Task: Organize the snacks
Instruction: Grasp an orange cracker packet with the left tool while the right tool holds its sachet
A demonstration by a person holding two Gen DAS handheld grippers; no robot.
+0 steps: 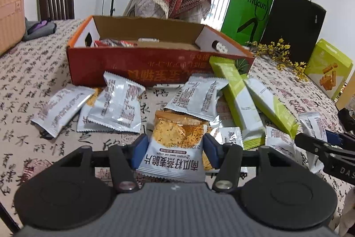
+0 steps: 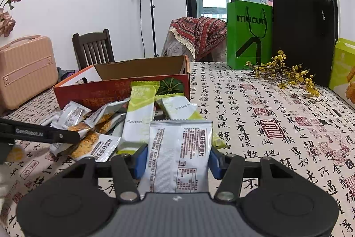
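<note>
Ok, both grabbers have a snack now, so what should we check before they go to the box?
1. Left gripper pinching the pumpkin seed crisp packet on both sides: ok.
2. Right gripper pinching the silver packet on both sides: ok.
3. Cardboard box open on top: ok.
4. Room left inside the box: ok, bare bottom shows in the left wrist view.
5. Other loose packets stuck to the held ones: cannot tell.
6. Green stick packs leaning on the box front, in the way: not ok for a low path; lifting over seems safer.
</note>
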